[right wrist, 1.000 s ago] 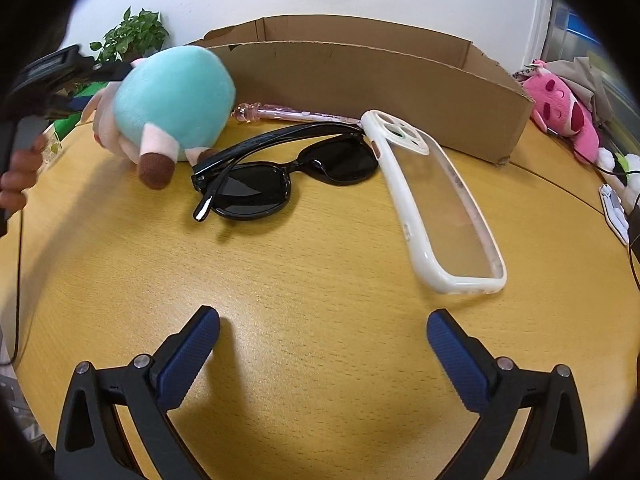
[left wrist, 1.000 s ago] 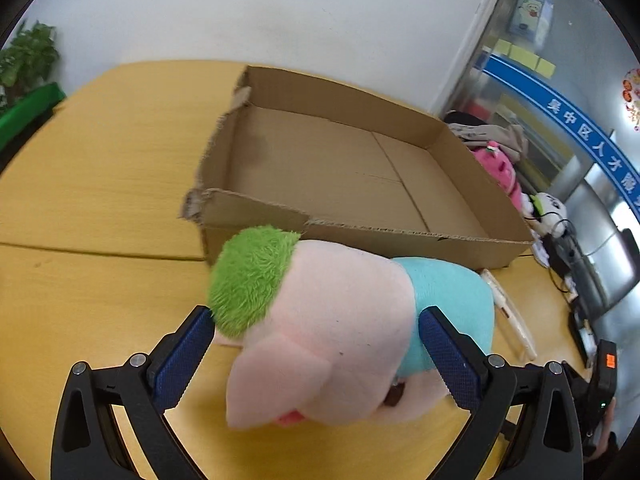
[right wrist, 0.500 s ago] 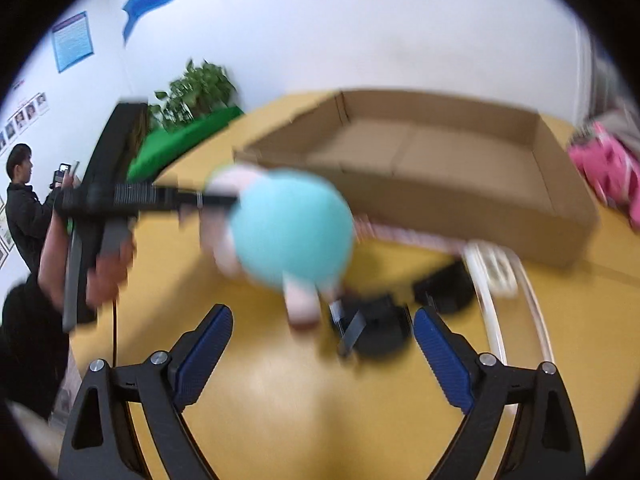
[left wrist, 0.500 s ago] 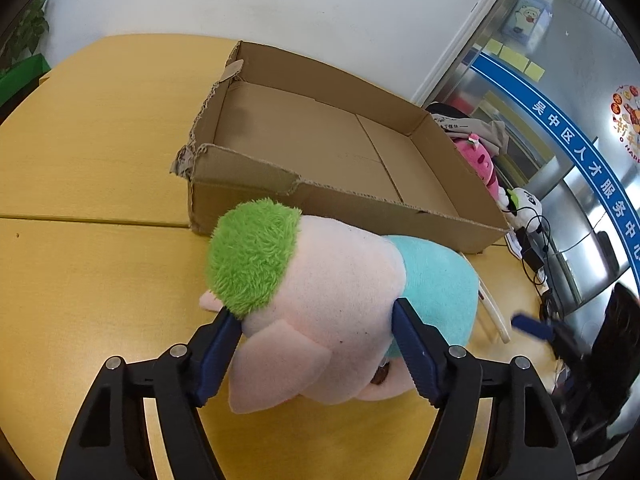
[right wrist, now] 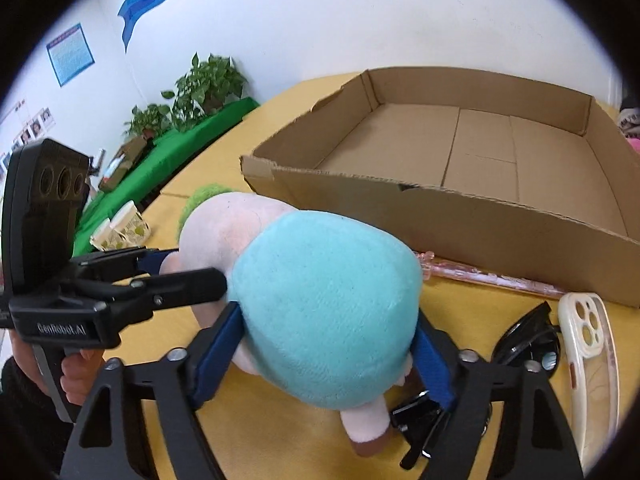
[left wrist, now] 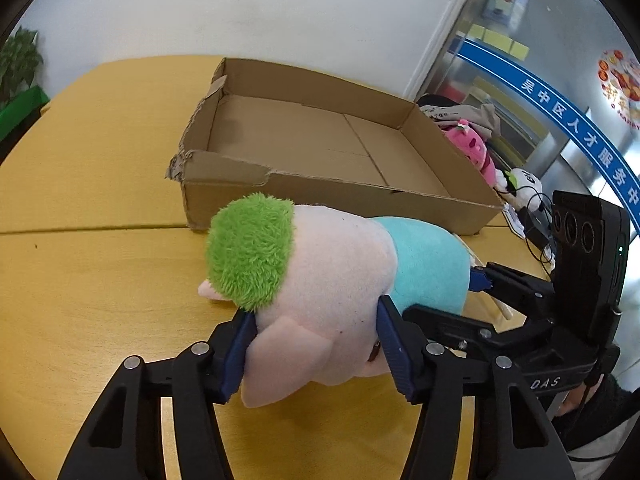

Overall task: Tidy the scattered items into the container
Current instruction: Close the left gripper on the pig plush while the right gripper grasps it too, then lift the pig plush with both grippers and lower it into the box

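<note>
Just before the shallow brown cardboard box (left wrist: 320,148), we clamp the soft, light pink-and-teal plush pig (left wrist: 320,280): left gripper (left wrist: 316,344) squeezing its head, right gripper (right wrist: 328,352) its squashy teal body.

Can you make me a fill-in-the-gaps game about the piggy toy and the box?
1. The plush pig has ____ fuzzy hair.
2. The cardboard box has ____ inside it.
3. The left gripper squeezes the pig's pink head; the right gripper squeezes its ____ body.
4. The sunglasses lie beside a white phone ____.

Missing words: green; nothing; turquoise; case
</note>
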Tool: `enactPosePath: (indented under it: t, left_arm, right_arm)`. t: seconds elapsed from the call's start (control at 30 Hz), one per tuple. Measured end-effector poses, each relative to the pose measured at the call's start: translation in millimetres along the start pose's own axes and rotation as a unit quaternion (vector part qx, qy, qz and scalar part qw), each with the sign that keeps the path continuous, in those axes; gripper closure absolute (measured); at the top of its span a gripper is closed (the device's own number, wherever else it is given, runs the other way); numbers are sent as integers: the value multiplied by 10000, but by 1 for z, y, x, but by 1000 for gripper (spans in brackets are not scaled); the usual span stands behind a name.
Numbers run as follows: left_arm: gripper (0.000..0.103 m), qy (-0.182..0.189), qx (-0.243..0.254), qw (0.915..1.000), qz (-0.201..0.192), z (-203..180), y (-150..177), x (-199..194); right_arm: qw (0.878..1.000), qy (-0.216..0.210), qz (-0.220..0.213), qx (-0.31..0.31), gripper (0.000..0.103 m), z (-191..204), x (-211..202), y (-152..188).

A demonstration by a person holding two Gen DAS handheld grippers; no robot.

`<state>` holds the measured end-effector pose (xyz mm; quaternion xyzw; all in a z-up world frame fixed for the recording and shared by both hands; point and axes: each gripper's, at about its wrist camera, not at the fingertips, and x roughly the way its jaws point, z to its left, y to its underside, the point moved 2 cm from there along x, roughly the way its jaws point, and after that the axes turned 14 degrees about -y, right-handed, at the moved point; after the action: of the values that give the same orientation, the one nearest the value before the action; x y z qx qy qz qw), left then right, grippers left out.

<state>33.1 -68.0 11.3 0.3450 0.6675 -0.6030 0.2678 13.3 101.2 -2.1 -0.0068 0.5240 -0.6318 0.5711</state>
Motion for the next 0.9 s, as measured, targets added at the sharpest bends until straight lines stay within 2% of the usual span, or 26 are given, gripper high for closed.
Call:
enactPosePath:
  t: [0.1, 0.27, 0.5, 0.7, 0.9]
  left_arm:
    - [42, -69, 176, 9994, -304, -12, -12, -22]
    - [42, -99, 462, 9929, -1092, -32, -57, -72]
    - [42, -153, 810, 9732, -2145, -58, -154, -130]
    - [42, -280, 871, 9635, -2517, -60, -237, -148]
    - [42, -339, 826, 9647, -2479, -49, -305, -128]
  right_arm:
    - [9992, 64, -346, -213, 31, 11, -22, -6]
    - [9914, 207, -1116, -652, 35, 34, -72, -42]
    - [9664, 659, -1957, -1531, 35, 59, -136, -131]
    - [9566, 706, -2201, -1773, 35, 57, -161, -209]
    - [9535, 804, -2209, -1886, 36, 41, -153, -273]
